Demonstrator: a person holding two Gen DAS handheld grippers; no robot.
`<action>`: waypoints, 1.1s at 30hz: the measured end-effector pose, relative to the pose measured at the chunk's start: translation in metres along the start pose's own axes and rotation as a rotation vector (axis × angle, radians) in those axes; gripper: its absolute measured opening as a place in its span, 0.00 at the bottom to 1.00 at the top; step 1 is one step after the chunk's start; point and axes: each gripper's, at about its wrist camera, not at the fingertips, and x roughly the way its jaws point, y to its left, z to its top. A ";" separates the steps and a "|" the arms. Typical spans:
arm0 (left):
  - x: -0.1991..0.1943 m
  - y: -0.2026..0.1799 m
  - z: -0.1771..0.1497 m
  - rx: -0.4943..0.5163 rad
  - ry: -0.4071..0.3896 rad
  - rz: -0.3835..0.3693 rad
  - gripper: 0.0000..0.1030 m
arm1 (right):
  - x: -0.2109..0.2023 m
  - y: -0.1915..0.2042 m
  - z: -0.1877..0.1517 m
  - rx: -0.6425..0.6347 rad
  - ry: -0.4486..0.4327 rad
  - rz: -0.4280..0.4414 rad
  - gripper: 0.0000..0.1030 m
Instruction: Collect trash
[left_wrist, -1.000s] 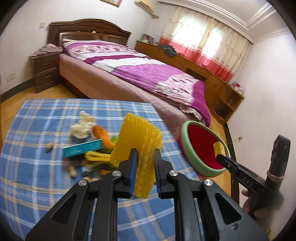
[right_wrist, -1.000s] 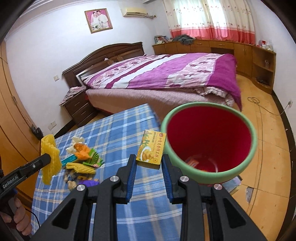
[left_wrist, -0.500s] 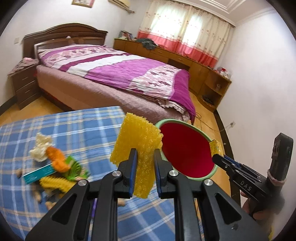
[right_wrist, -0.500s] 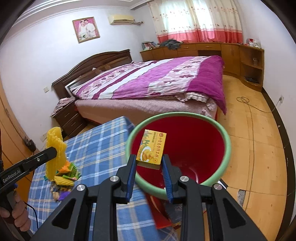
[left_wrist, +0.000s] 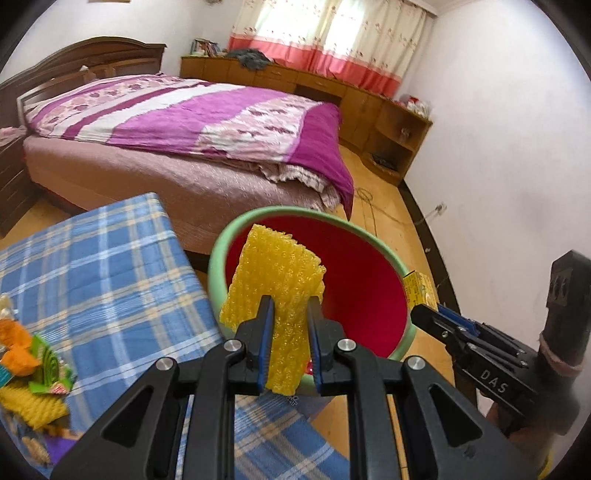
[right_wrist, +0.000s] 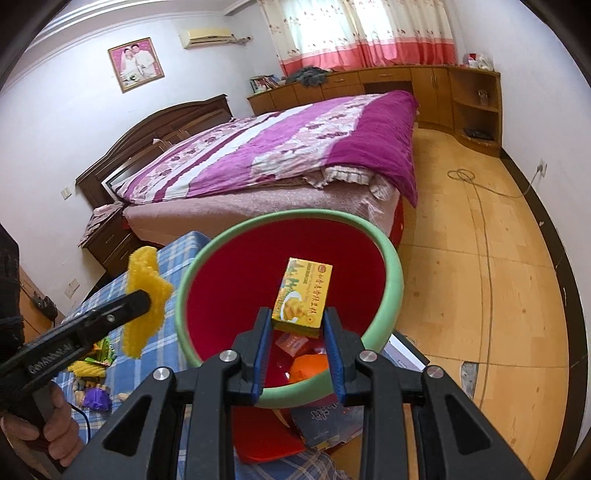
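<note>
My left gripper (left_wrist: 290, 319) is shut on a yellow foam net (left_wrist: 275, 284), held in front of the near rim of the red bin with the green rim (left_wrist: 221, 258). In the right wrist view, my right gripper (right_wrist: 295, 325) is shut on a small yellow box (right_wrist: 304, 291) above the mouth of the bin (right_wrist: 393, 273). Some wrappers lie at the bin's bottom (right_wrist: 295, 341). The left gripper with the foam net (right_wrist: 146, 295) shows at the left of that view. More trash (left_wrist: 29, 369) lies in a pile on the blue plaid tablecloth (left_wrist: 110, 266).
The bin stands beside the table's right end, above a wooden floor (right_wrist: 480, 288). A bed with a purple cover (left_wrist: 184, 122) fills the room behind. Papers and a red sheet (right_wrist: 266, 432) lie under the bin. A cable (right_wrist: 476, 184) runs across the floor.
Both grippers have swung right, away from the trash pile and towards the bin. The small box now hangs over the bin's mouth, and the foam net has reached its near rim.
</note>
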 end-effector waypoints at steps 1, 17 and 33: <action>0.005 -0.002 -0.001 0.006 0.009 -0.001 0.16 | 0.002 -0.002 0.000 0.004 0.005 0.000 0.29; 0.033 0.003 -0.001 -0.014 0.040 -0.007 0.44 | 0.026 -0.008 -0.002 0.030 0.035 -0.004 0.34; 0.011 0.006 0.002 -0.038 0.007 -0.009 0.45 | 0.009 -0.005 -0.005 0.053 0.005 0.006 0.44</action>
